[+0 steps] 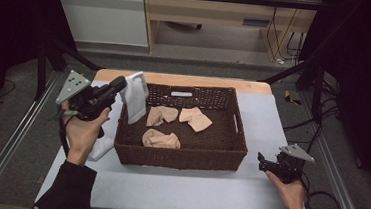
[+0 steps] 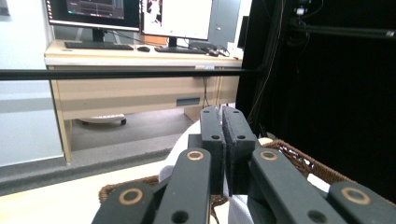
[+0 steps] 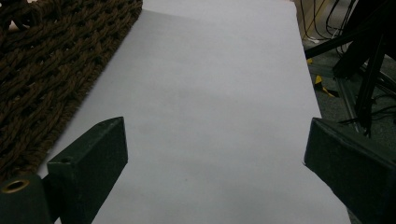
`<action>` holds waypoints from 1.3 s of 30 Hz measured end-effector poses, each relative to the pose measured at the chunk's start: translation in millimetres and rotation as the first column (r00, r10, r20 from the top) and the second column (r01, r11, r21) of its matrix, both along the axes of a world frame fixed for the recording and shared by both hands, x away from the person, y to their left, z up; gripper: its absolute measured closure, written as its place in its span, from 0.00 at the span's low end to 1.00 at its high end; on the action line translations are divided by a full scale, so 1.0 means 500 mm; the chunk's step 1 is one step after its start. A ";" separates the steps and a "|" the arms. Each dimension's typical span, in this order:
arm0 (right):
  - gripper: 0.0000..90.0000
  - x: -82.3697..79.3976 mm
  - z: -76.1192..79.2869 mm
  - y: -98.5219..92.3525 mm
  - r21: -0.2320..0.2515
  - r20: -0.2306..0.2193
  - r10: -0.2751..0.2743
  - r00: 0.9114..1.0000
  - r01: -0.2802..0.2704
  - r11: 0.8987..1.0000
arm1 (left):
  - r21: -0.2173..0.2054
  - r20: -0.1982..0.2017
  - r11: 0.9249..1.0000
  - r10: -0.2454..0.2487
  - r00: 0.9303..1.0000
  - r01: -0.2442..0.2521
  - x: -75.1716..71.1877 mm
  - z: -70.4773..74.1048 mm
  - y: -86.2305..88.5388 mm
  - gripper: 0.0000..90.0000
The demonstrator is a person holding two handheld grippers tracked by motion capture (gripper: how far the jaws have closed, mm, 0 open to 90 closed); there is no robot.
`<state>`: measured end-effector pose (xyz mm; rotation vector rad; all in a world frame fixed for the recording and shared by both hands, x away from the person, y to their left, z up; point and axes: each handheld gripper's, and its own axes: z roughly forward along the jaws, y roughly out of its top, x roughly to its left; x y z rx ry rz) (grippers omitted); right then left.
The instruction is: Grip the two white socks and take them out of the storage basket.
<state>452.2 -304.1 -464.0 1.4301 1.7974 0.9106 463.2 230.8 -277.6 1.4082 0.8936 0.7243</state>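
Note:
A dark brown woven basket (image 1: 179,156) stands mid-table with three beige socks (image 1: 161,139) lying inside. My left gripper (image 1: 120,84) is raised over the basket's left rim, shut on a white sock (image 1: 136,98) that hangs down from it. In the left gripper view the jaws press together (image 2: 223,140) and white cloth (image 2: 175,158) shows below them, above the basket rim (image 2: 299,156). Another white sock (image 1: 101,148) lies on the table left of the basket. My right gripper (image 1: 264,163) rests at the right of the basket, open, with bare white table (image 3: 210,116) between its jaws.
White paper (image 1: 177,189) covers the table, with a wooden strip along the far edge. A metal frame runs round the table sides. Beyond it stand a desk (image 2: 140,88) and monitors. Cables lie on the floor at the right (image 1: 321,200).

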 end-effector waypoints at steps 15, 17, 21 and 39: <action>0.07 0.000 -0.001 0.001 -0.002 -0.006 -0.002 1.000 0.002 1.000 | -0.030 -0.010 0.994 0.108 0.994 -0.108 -0.053 -0.012 0.137 0.97; 0.07 -0.001 -0.001 0.001 0.000 -0.005 -0.003 1.000 0.003 1.000 | -0.028 -0.018 0.992 0.120 0.993 -0.120 -0.058 -0.023 0.152 0.97; 0.07 -0.001 -0.001 0.001 -0.001 -0.004 -0.003 1.000 0.003 1.000 | -0.032 -0.046 0.989 0.145 0.988 -0.146 -0.064 -0.050 0.181 0.97; 0.07 -0.003 0.001 0.000 0.001 -0.001 -0.003 1.000 0.003 1.000 | 0.156 -0.303 0.976 0.196 0.932 -0.155 -0.046 -0.259 0.195 0.97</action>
